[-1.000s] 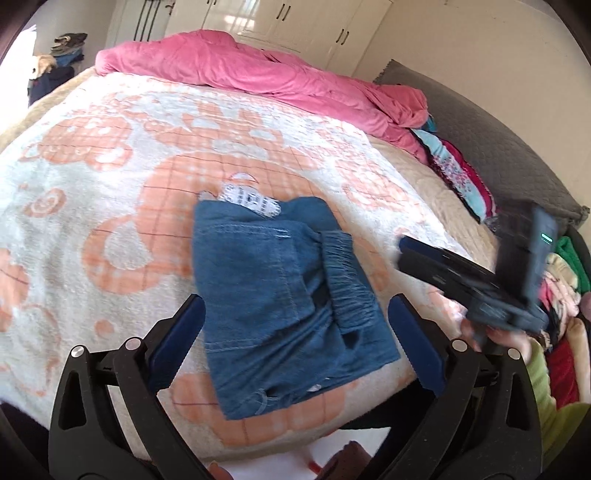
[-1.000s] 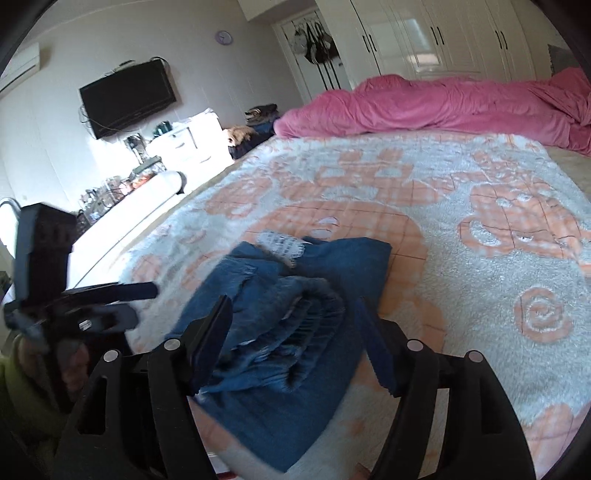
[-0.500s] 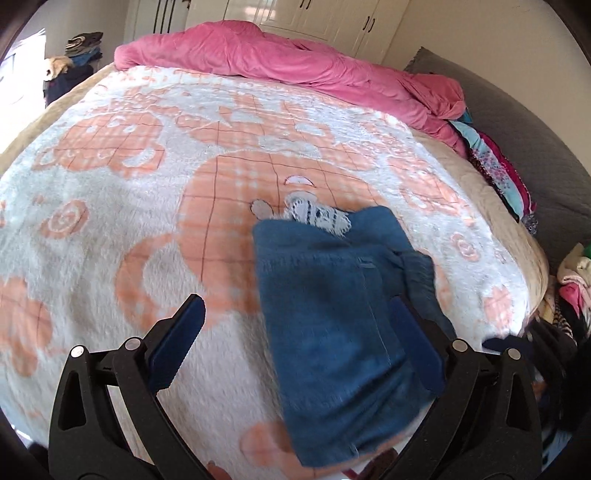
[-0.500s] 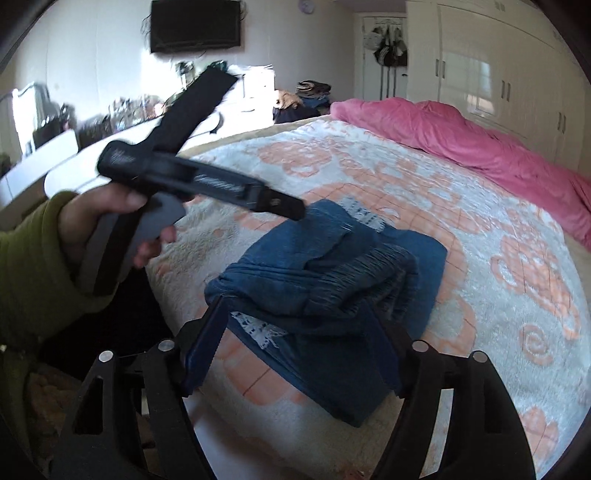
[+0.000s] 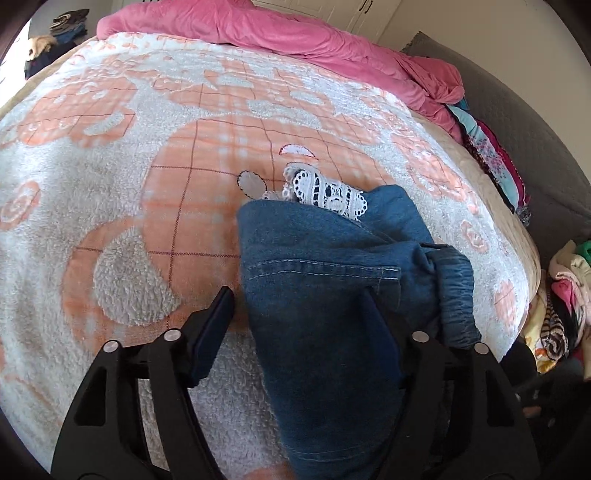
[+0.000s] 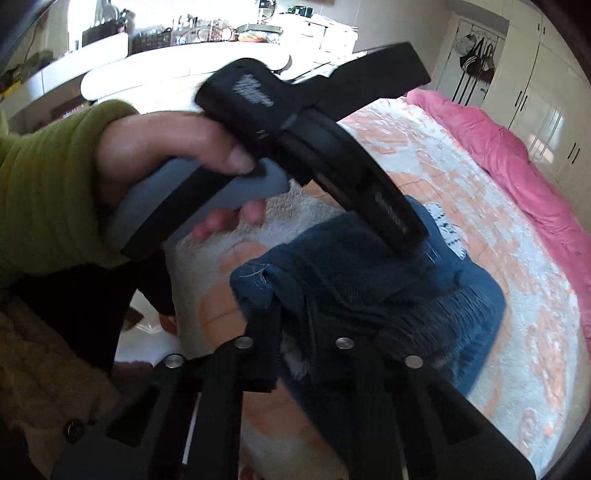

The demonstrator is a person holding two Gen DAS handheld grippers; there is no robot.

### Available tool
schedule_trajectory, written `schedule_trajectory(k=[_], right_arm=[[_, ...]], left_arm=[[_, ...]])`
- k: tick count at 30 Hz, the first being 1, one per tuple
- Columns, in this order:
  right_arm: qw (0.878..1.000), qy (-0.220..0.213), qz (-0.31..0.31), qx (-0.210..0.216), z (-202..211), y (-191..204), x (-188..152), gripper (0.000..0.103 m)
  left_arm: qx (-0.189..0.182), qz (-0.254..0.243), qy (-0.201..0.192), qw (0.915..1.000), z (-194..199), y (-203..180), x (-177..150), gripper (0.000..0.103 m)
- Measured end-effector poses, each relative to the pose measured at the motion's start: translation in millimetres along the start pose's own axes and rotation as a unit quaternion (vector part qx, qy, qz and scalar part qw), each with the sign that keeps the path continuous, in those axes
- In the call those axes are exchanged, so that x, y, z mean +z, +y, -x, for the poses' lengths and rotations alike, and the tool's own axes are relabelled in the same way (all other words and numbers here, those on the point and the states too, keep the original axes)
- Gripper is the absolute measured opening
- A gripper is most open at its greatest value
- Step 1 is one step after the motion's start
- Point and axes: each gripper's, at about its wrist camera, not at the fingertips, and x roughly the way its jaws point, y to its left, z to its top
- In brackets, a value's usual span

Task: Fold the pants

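Denim, mid-blue and already folded into a chunky bundle: that's how the pants are seen, lying near the foot edge of the bed on a fleecy blanket. Pale topstitching and a pocket edge are picked out on the top layer, a gathered elastic waistband is bunched on the right side, and a bit of white lace trim is poked out from the far end.

From the left wrist camera, the left gripper is held with its fingers spread apart, one blue-padded finger over the blanket and the other over the denim; whether fabric is actually touched can't be told. In the right wrist view, the right gripper is seen with its fingers drawn close, with a raised frayed corner of the pants sitting between them, so it looks clamped on the denim, though the pads are partly hidden in shadow.

The blanket is plush and white with peach-orange checked motifs. Much of the right view is blocked by the left hand, in a green sleeve, wrapped around the grey handle.

Further off, a rumpled pink duvet is piled along the head of the bed, a clothes heap is stacked off the right side, and white wardrobes are lined against the wall.
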Motion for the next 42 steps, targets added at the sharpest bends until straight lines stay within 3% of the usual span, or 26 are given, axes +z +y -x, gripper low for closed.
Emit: schedule_trajectory(k=[4,9,12,14,16,18,20,24,26,31,38,42], right_arm=[[1.0,0.016,-0.02,-0.004,0,5,-18,0.009],[0.996,-0.01,-0.09,0.007,-3,0,-28,0.013],[0.992,-0.029,-0.124,0.016,11,-5,-31,0.029],[0.989,-0.048,-0.139,0.008,28,-11,-34,0.045],[0.986,-0.065,-0.153,-0.001,41,-14,-36,0.046],[0.979,-0.087,-0.183,-0.01,56,-24,-42,0.061],[0.972,-0.104,-0.21,-0.025,70,-35,-47,0.066],[0.959,-0.114,-0.255,-0.057,84,-58,-55,0.071],[0.952,-0.116,-0.276,-0.068,86,-67,-59,0.079],[0.937,-0.101,-0.322,-0.09,83,-90,-67,0.081],[0.909,-0.07,-0.402,-0.079,57,-116,-89,0.081],[0.904,-0.063,-0.418,-0.067,44,-127,-90,0.081]], left_arm=[[0.0,0.002,-0.002,1.0,-1,0,-1,0.07],[0.014,-0.004,-0.009,0.9999,8,-5,-5,0.074],[0.02,-0.013,-0.015,0.9996,16,-11,-7,0.077],[0.02,-0.018,-0.023,0.9994,23,-15,-9,0.078],[0.023,-0.023,-0.031,0.999,30,-19,-11,0.079],[0.024,-0.025,-0.036,0.9987,35,-22,-12,0.08],[0.023,-0.026,-0.04,0.9986,40,-25,-14,0.081],[0.031,-0.036,-0.047,0.9978,46,-29,-16,0.084],[0.035,-0.038,-0.049,0.9975,48,-31,-18,0.085],[0.04,-0.041,-0.049,0.9972,48,-31,-20,0.086],[0.045,-0.038,-0.04,0.9974,41,-28,-24,0.089],[0.04,-0.028,-0.032,0.9983,35,-21,-26,0.089]])
